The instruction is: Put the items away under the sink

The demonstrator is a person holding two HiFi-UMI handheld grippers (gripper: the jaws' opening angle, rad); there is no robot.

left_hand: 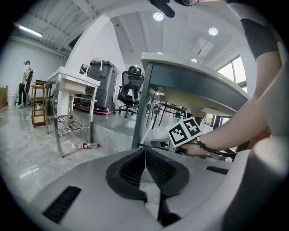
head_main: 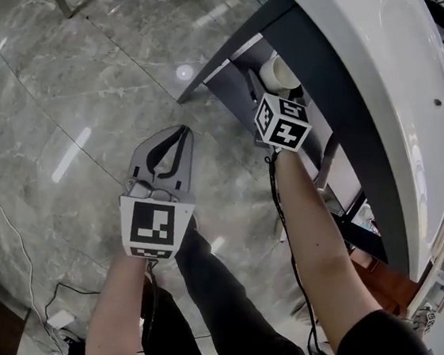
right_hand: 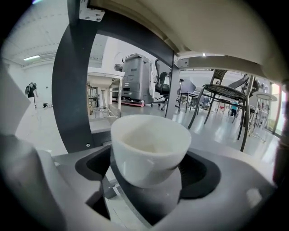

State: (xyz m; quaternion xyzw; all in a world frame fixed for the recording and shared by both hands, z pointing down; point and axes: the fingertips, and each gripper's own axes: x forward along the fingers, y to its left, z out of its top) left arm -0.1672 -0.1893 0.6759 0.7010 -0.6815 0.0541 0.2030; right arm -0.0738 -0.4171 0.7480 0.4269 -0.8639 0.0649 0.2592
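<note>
Marble floor (head_main: 59, 80) lies under the left gripper (head_main: 177, 135), jaws pressed together on nothing, while the right gripper (head_main: 274, 87) pinches a white cup (right_hand: 150, 146) just inside the dark frame (head_main: 341, 103) under the sink (head_main: 374, 44), which probably leaves lowering and releasing it.

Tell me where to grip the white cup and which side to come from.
Grip the white cup across its lower wall, coming in level from the side, as the right gripper holds it now. It stands upright, narrows toward the base and shows no handle to catch.
</note>
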